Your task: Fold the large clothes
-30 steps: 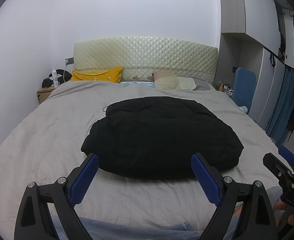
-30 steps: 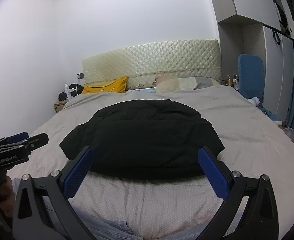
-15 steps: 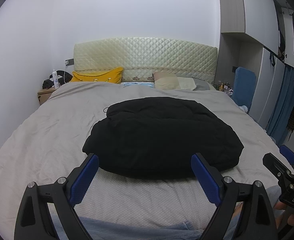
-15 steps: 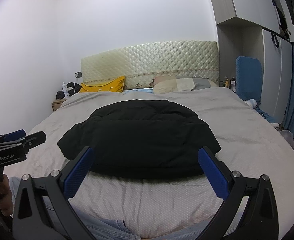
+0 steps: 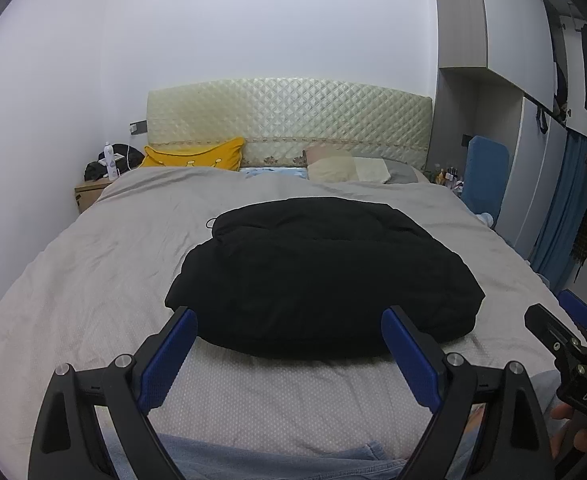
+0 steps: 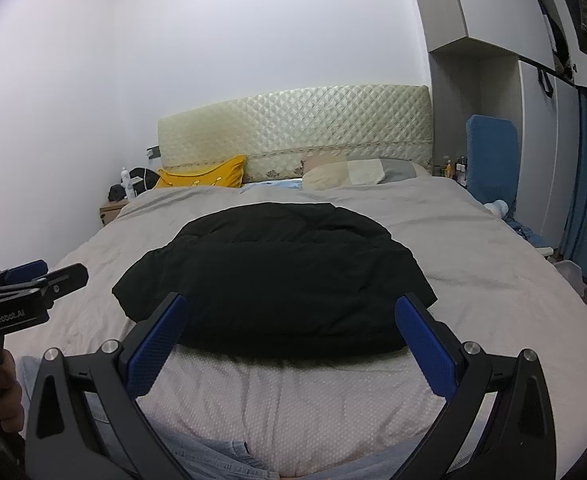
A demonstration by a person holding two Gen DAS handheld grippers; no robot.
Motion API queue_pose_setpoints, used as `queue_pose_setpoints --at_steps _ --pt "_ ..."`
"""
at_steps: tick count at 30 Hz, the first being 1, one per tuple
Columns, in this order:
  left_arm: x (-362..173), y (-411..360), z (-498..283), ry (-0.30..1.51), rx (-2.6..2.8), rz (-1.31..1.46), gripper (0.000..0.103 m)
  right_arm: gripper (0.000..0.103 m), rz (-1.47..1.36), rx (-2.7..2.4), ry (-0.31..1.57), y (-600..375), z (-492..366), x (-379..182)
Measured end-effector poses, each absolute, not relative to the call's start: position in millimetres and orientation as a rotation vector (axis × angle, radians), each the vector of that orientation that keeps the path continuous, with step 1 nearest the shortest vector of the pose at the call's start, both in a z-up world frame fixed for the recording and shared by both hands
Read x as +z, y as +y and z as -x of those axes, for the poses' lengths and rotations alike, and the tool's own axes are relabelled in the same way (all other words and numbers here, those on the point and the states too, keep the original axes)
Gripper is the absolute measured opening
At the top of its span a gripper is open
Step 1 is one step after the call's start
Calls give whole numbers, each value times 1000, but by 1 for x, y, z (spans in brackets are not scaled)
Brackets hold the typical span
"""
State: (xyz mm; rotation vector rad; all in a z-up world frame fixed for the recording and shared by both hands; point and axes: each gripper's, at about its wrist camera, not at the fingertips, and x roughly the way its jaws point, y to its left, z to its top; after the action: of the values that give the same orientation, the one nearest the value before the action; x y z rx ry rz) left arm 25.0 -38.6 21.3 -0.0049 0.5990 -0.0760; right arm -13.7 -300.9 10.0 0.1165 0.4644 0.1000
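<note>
A black padded jacket point(image 5: 321, 272) point(image 6: 277, 276) lies folded into a thick bundle in the middle of the grey bed point(image 5: 93, 264) point(image 6: 501, 280). My left gripper point(image 5: 289, 320) is held near the foot of the bed, just short of the jacket's near edge, open with nothing between its blue-padded fingers. My right gripper point(image 6: 291, 306) is beside it to the right, also open and empty, at about the same distance from the jacket. Each gripper appears at the edge of the other's view.
A quilted cream headboard point(image 5: 289, 120), a yellow pillow point(image 5: 193, 156) and pale pillows point(image 5: 349, 168) are at the far end. A nightstand point(image 5: 89, 194) stands at the far left. A blue chair point(image 5: 485, 176) and wardrobe are on the right. Denim fabric point(image 5: 277, 460) lies at the bed's near edge.
Both grippers drifted slightly; the right wrist view shifted a little to the right. The jacket has not moved and both grippers stay open.
</note>
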Motion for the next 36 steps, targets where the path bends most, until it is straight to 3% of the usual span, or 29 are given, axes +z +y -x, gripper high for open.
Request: queue_pose_setpoints --at_steps 36 --pt "32 -22 -17 574 -46 13 94 103 -96 80 457 -300 17 14"
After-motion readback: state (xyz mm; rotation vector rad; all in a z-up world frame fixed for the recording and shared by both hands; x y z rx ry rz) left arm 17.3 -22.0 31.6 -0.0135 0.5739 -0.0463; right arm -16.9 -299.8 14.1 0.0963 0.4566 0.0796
